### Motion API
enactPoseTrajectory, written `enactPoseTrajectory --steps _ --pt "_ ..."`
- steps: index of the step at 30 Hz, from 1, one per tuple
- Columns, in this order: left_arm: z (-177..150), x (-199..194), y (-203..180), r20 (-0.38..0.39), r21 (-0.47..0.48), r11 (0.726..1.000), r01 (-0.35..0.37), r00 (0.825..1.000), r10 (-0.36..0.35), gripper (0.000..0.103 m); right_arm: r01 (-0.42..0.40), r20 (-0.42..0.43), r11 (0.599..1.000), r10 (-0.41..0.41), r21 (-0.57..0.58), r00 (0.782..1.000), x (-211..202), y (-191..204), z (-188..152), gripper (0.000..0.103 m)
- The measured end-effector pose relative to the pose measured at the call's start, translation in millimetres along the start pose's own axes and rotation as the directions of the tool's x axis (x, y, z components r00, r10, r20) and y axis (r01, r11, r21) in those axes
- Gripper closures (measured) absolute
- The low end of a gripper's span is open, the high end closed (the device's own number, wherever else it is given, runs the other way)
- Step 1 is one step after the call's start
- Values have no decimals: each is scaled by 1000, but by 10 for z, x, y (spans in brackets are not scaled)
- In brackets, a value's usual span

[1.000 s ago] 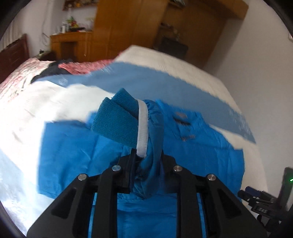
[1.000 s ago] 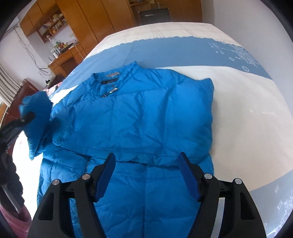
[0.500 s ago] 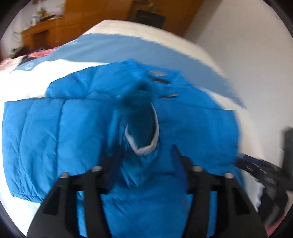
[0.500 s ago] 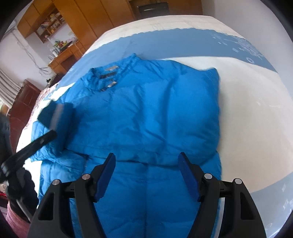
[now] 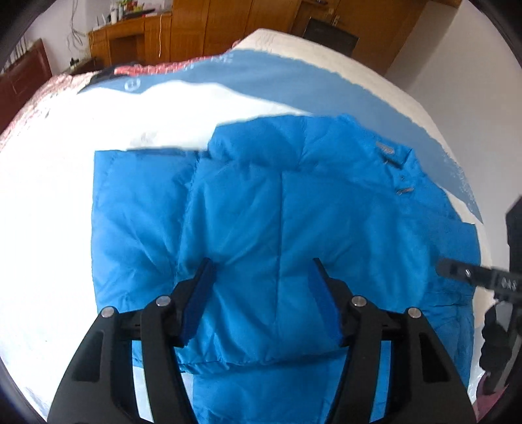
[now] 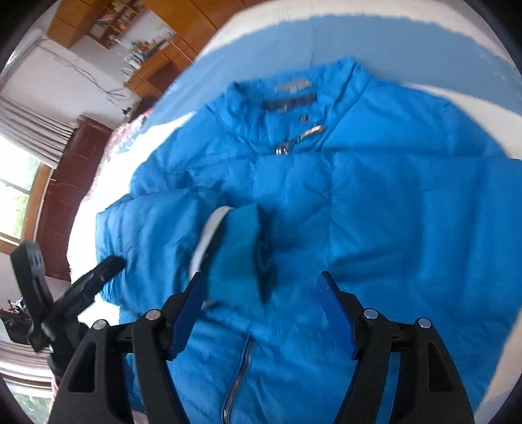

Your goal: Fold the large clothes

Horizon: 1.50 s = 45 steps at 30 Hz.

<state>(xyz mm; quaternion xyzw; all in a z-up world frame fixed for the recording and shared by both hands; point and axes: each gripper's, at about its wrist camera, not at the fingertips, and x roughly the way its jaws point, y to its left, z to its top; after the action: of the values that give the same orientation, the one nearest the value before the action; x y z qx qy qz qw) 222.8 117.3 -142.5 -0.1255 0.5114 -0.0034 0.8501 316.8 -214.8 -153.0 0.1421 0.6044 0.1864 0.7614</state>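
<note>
1. Lying flat on the bed (image 5: pixel 49 202), the blue puffer jacket (image 5: pixel 293 212) has its front up, zip closed, its long axis running from the collar (image 6: pixel 293 94) at the far end down to the hem by the cameras.
2. One sleeve (image 6: pixel 163 228) is folded in across the jacket's chest; its ribbed cuff (image 6: pixel 238 248), edged in white, lies on the jacket front just below the collar's zip pull.
3. Over the jacket, the left gripper (image 5: pixel 261 300) hovers with its fingers (image 5: pixel 199 293) spread wide and nothing between them.
4. Over the jacket's lower front, the right gripper (image 6: pixel 261 313) also has its fingers (image 6: pixel 336 313) parted and empty; the cuff sits just beyond its left finger, and whether they touch cannot be told.
5. Beyond the jacket's collar the bed cover shows a broad blue band (image 5: pixel 293 81); past that stand wooden cabinets (image 5: pixel 195 29).
</note>
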Motion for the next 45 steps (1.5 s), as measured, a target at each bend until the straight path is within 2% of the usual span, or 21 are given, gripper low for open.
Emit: enactPoseTrajectory --steps 2,3,4,6,11,16,19,23,26,31,36,39,40,41,42,43,44,45 --pt "-8 28 -18 4 11 1000 -10 1000 10 44 -7 -13 1000 7 -8 1000 117 40 44 40" --pt "-2 30 -26 5 14 1000 -14 1000 14 43 -19 -15 1000 18 -18 1000 139 69 52 51" --pt "13 33 -33 6 14 1000 -16 1000 16 43 -51 -24 998 50 -26 998 150 98 61 71" --pt "27 -2 -48 3 14 1000 -20 1000 20 43 -113 -37 993 112 -19 993 151 109 71 87" --pt "104 -185 -119 48 15 1000 -5 999 4 44 -105 34 994 106 -26 994 -128 2 39 88" --pt "183 -346 -246 106 40 999 11 994 -15 44 -35 153 998 28 43 988 -650 -410 26 88" --pt "212 -314 -347 107 65 998 6 994 -13 44 15 193 993 -38 115 980 -920 -784 -35 88" --pt "238 -134 -450 73 73 997 9 997 -14 45 19 212 979 -64 204 975 -1135 -1246 -158 88" --pt "245 56 -504 34 73 997 6 999 -9 46 41 207 970 -92 241 974 -1150 -1455 -220 88" --pt "208 313 -529 -7 86 996 -21 1000 22 46 60 184 962 -112 266 977 -945 -1609 -275 88" --pt "161 398 -532 3 121 992 -41 999 40 44 113 194 961 -164 251 967 -763 -1563 -302 87" --pt "201 364 -523 -8 112 993 -40 999 41 45 140 233 956 -202 259 951 -871 -1489 -352 84" --pt "209 318 -537 -4 117 992 -52 999 53 46 161 285 948 -240 273 928 -1004 -1434 -409 77" --pt "205 221 -560 18 121 989 -82 997 80 46 188 330 941 -279 281 902 -1116 -1382 -461 75" --pt "200 141 -592 45 122 988 -98 995 94 46 208 385 938 -306 275 871 -1236 -1298 -522 67" --pt "182 13 -643 89 126 987 -100 992 89 46 209 417 942 -305 261 856 -1300 -1226 -549 66" --pt "160 -89 -716 120 135 987 -89 990 73 46 184 448 958 -267 221 853 -1337 -1078 -582 66" --pt "141 -144 -772 134 140 987 -78 989 60 46 162 454 968 -233 190 860 -1312 -968 -587 66"
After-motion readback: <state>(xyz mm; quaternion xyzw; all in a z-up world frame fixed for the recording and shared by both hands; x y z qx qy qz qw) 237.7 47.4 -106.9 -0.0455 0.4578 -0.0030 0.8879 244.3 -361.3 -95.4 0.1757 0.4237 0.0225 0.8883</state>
